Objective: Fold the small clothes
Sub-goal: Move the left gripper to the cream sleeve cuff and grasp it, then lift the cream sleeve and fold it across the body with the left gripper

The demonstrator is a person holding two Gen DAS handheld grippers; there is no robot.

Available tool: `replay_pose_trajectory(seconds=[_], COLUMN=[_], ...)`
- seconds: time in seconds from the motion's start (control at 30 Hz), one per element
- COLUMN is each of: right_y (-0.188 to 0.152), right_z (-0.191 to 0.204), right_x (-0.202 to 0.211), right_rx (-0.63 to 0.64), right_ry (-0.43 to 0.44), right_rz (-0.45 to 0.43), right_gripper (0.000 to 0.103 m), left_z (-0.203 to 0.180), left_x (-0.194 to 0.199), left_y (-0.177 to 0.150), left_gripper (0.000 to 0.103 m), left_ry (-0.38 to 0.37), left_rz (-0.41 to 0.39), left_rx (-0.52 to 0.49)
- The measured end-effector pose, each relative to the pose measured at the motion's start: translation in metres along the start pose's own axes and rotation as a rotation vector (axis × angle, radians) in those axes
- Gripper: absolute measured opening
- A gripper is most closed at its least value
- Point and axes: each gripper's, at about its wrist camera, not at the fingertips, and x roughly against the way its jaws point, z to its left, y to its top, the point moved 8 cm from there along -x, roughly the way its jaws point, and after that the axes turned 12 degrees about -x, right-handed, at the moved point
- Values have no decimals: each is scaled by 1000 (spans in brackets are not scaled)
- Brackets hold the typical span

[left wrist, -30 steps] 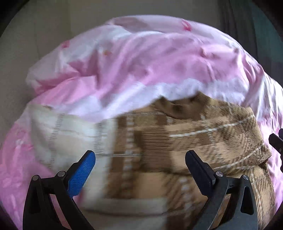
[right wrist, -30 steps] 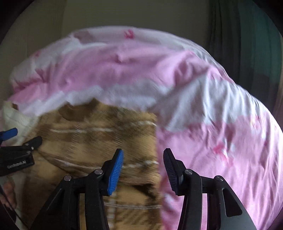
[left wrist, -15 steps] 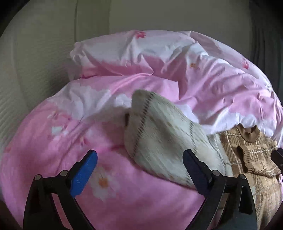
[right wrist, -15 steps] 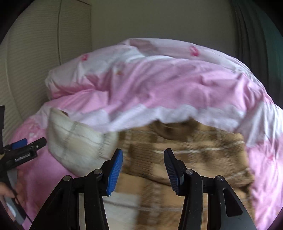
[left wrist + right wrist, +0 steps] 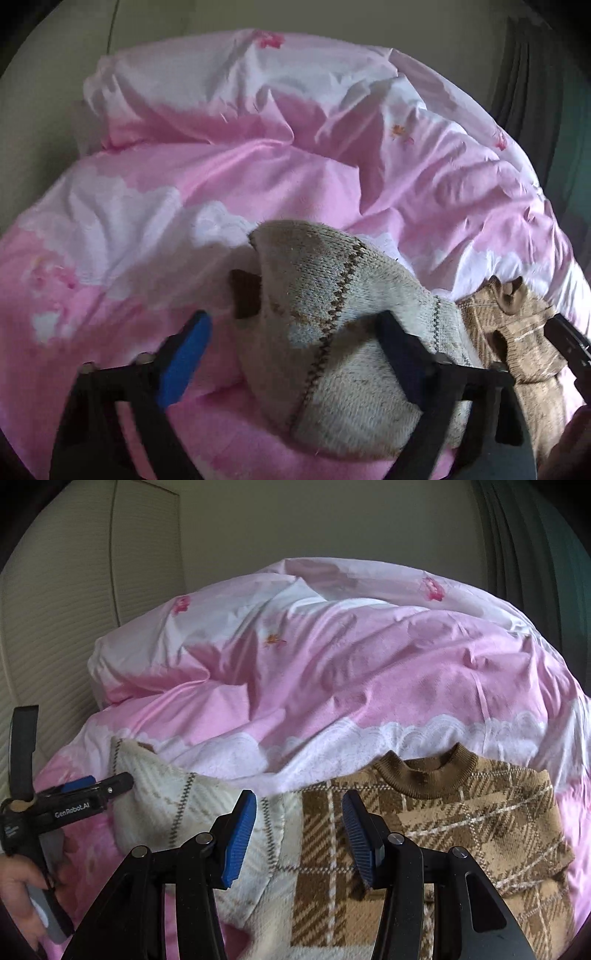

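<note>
A small brown and cream plaid knit sweater lies flat on a pink bed cover, brown collar toward the far side. Its cream left sleeve stretches out to the left. In the left wrist view the cream sleeve lies between my fingers, cuff pointing away, and the brown body is at the right. My left gripper is open around the sleeve; it also shows in the right wrist view. My right gripper is open above the sweater's left shoulder.
A rumpled pink and white duvet with flower prints covers the bed and rises behind the sweater. A cream wall and cupboard stand at the left. A dark curtain hangs at the right.
The left gripper swung left from over the sweater's body to the sleeve and closed in on it. The right gripper moved left from the sweater's right edge to its left shoulder.
</note>
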Motion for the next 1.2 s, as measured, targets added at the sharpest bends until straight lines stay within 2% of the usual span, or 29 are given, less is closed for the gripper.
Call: replay_pose_trajectory(seconds=[0.07,0.13,0.27,0.43,0.53,0.67,0.8,0.93,1.07,1.2], right_y=[0,0,-1,4,11,22,30,31,26,16], right_z=[-7,-15,-29,-45,-59,-93,-138,-192,-249,-292], right_x=[-6,-11,-14,-3,11,34,55,70,83,85], right_rx=[-15,-29,-69,-87,-93,-113,-148,-196,-250,-286], right_ry=[-13,-27,-35,-35,-36,-50,-77,-111,-152,-179], right_rz=[8,15,31,18,-1,-25,-40,-40,-30,3], right_gripper=[50,50,50,50,50,50,50,50,50,50], left_z=[-3,-7,-12,-34,-63,-126,-198,-270,-336,-369], left_x=[-9,-15,-6,23,43,65,67,48,14,-13], left_y=[-4,-8,-9,10,28,54,69,58,32,10], left_gripper=[44,28,17,16,16,16,16,16,16,16], left_ry=[-51,-69,-73,-66,-91,-135,-171,-208,-229,-220], left_rz=[25,51,26,-34,-69,-102,-98,-58,-2,36], left_rx=[22,28,39,24,7,-51,-121,-183,-260,-295])
